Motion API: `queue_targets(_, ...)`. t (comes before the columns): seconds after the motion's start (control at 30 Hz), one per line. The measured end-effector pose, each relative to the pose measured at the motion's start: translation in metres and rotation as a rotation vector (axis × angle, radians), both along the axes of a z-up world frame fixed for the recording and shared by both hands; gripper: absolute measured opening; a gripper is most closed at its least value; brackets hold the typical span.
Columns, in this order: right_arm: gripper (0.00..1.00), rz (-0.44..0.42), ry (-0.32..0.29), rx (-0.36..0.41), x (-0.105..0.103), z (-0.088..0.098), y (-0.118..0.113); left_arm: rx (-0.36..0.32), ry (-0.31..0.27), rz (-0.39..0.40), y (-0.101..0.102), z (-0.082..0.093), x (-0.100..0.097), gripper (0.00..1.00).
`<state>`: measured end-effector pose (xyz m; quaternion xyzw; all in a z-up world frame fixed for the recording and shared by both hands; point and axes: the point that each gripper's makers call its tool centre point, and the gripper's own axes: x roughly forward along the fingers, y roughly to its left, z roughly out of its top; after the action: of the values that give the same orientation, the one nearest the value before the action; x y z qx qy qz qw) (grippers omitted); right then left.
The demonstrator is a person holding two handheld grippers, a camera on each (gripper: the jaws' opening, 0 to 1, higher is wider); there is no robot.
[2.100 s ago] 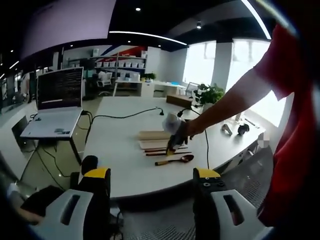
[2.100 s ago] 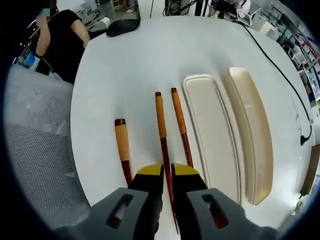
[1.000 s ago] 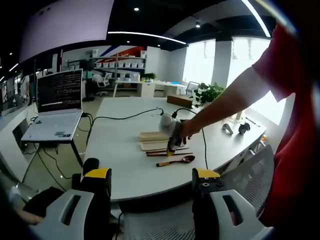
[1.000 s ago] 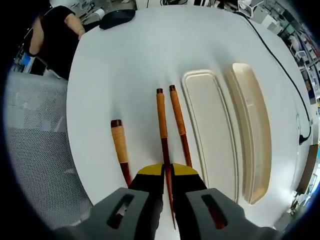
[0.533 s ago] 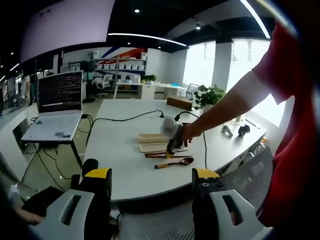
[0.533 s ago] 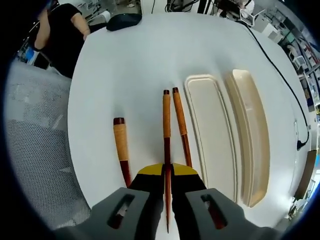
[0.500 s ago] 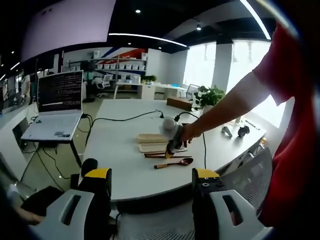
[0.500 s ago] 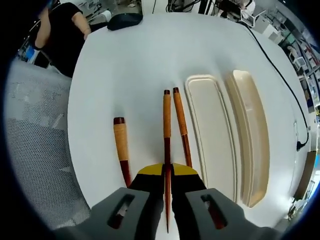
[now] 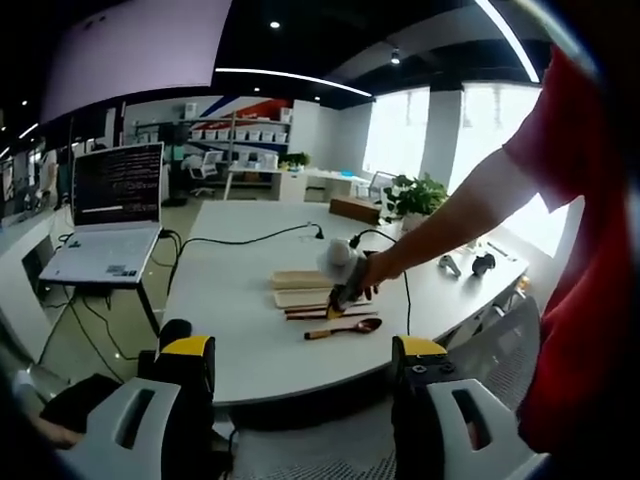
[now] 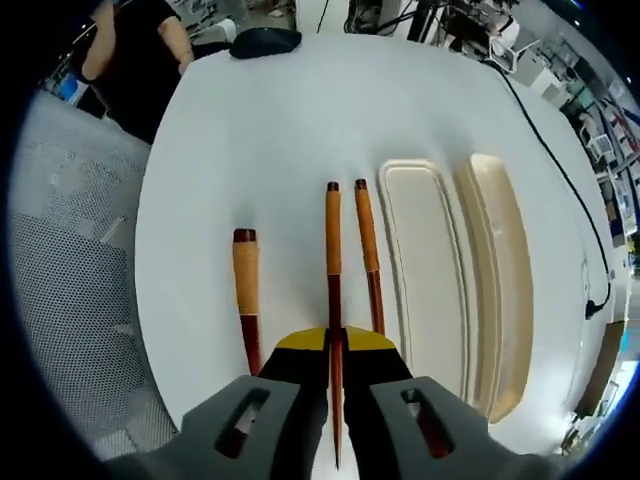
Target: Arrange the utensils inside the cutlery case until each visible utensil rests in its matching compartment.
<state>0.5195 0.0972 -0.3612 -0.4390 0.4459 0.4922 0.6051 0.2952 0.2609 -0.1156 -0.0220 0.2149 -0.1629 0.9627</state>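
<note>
Right tongs [image 10: 333,345] are clamped on one chopstick [image 10: 332,262], its thin end pinched between the jaws and poking back past them, the thick end pointing out over the tabletop [image 10: 270,130]. It looks lifted, though how high is hard to call from the right gripper view. Just beside it on the right lies the second chopstick [image 10: 367,258], flat on the white surface, and off to the left sits the spoon [image 10: 246,297], handle forward, its bowl hidden behind the tongs. The case [image 10: 428,290] waits to the right of the sticks, open and empty, with its lid [image 10: 504,290] alongside.

From the left gripper view you can see it all from far back: right tongs [image 9: 341,293] over the case [image 9: 300,297], spoon [image 9: 343,328] nearest the table edge. Left tongs [image 9: 300,365] hang well off the tabletop, jaws apart, holding nothing.

So the step in hand reads as carrying the first chopstick. Next call: swing it right over the case, line it up lengthwise with the tray, lower and let go. Nothing is in the case yet.
</note>
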Motion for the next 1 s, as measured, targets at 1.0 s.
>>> queue_targets(1.0, 0.0, 0.022, -0.091, 0.008, -0.004, 0.021, -0.011, 0.025, -0.021, -0.005, 0.001, 0.006, 0.007, 0.73)
